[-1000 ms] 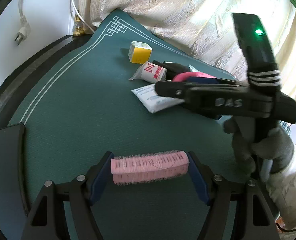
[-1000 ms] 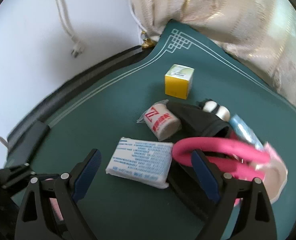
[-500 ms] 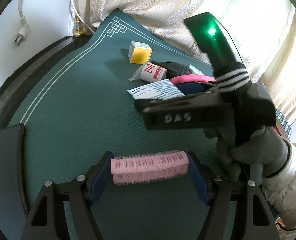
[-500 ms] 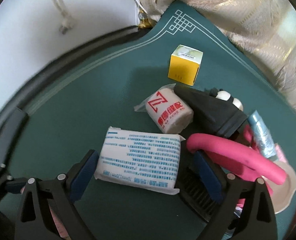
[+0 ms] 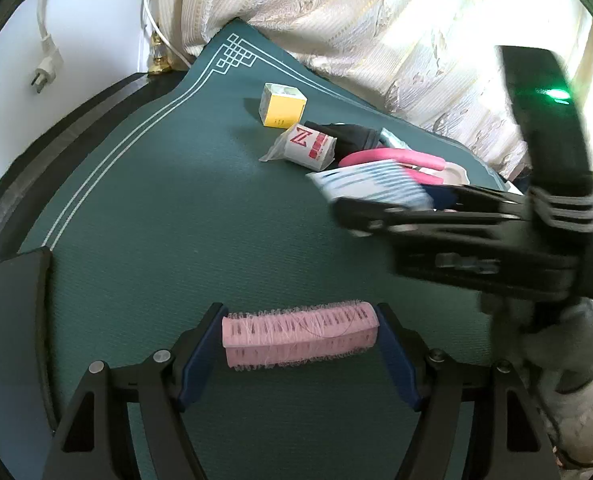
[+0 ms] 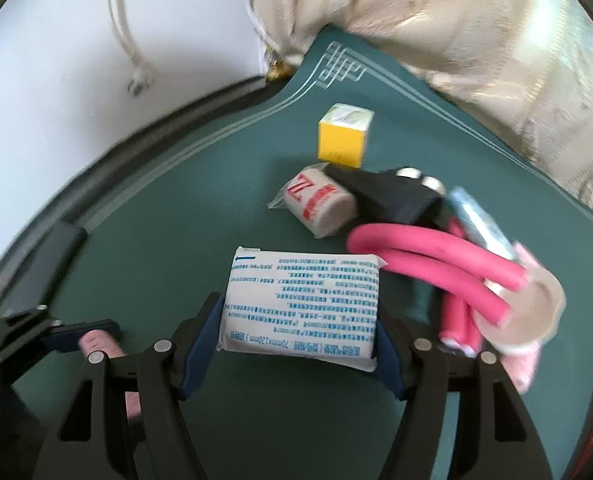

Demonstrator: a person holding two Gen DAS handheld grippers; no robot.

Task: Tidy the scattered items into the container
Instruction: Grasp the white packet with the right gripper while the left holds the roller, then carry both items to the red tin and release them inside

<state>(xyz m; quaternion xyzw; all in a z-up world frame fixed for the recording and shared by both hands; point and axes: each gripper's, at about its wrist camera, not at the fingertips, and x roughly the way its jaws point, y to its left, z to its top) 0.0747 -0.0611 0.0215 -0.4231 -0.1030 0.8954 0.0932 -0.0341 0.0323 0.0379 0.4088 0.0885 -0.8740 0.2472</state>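
Two views to go on. In my left wrist view, the left tool [image 5: 300, 336] has its blue pads clamped on the two ends of a pink hair roller [image 5: 300, 334], which lies crosswise between them above the green mat [image 5: 156, 220] on the table. I take the yellow box [image 5: 282, 105] as my landmark: it stands far up the mat near the patterned corner. Just beside it, on its near right, lies a white roll with red print [image 5: 308, 148], touching a black pouch [image 5: 350, 138]. Further right of the box are the pink foam rods [image 5: 392, 157]. The right tool [image 5: 380, 208], blurred, reaches in from the right with a white packet with blue print [image 5: 370, 182] in its tips; a gloved hand [image 5: 568, 344] holds its grip.

In my right wrist view, the right tool [image 6: 298, 336] is closing, and the white packet fills the gap between its pads, both of which touch its sides. The yellow box [image 6: 344, 136] sits well beyond the packet, the white roll [image 6: 320, 204] and black pouch [image 6: 388, 196] just nearer than the box, the pink rods [image 6: 432, 264] near right of it. I cannot make out any container in either view. The left tool [image 6: 92, 336] shows at the left edge with the roller's pink end.
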